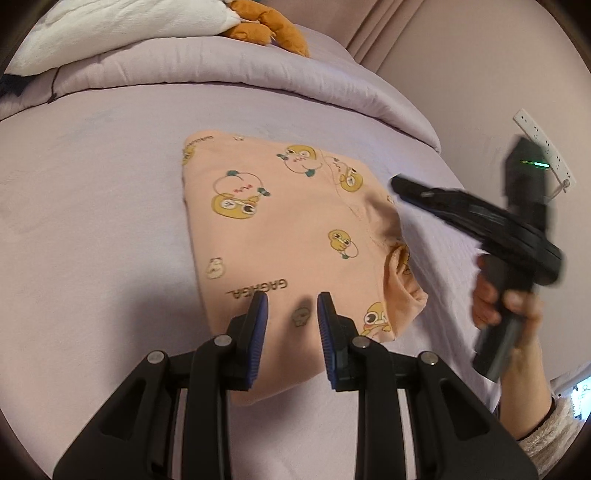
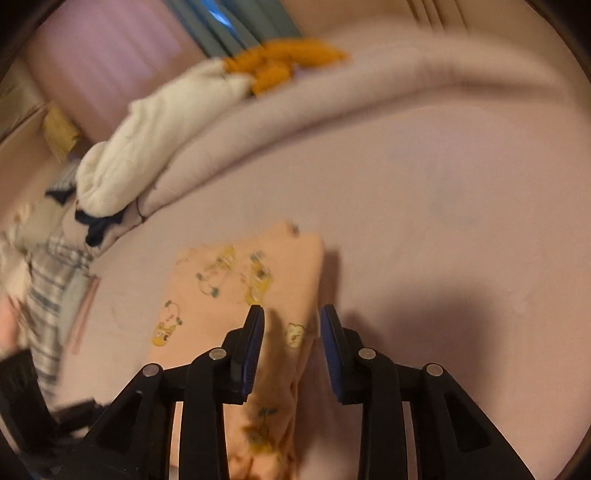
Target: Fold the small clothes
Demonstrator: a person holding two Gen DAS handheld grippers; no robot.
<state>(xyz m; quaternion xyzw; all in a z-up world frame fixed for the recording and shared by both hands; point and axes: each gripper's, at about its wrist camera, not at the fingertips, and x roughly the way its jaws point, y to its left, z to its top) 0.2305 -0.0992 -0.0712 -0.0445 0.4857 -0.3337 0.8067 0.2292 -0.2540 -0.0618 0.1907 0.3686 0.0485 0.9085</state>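
A bed (image 1: 92, 206) spread with a pale lilac sheet carries the work, a rolled duvet (image 1: 221, 74) and a plush toy (image 1: 266, 29) lying along its far side. In the middle of the sheet lies the peach garment (image 1: 280, 229) printed with yellow cartoon ducks, already doubled into a rough rectangle, though its right edge bunches into a loose, open fold. The left gripper (image 1: 292, 310) hovers over the near edge, its fingers parted a little with only printed cloth showing beneath them, pinching nothing. The right gripper (image 2: 291, 317) is lifted off to the garment's right side, held in a hand (image 1: 509, 306); its fingers also stand slightly apart and empty, though the blur leaves the gap hard to judge. To finish well, I would say the bunched right edge needs flattening first: pin the near edge with the left, then draw the loose cloth taut and lay it square, so no lump gets trapped inside the next fold.
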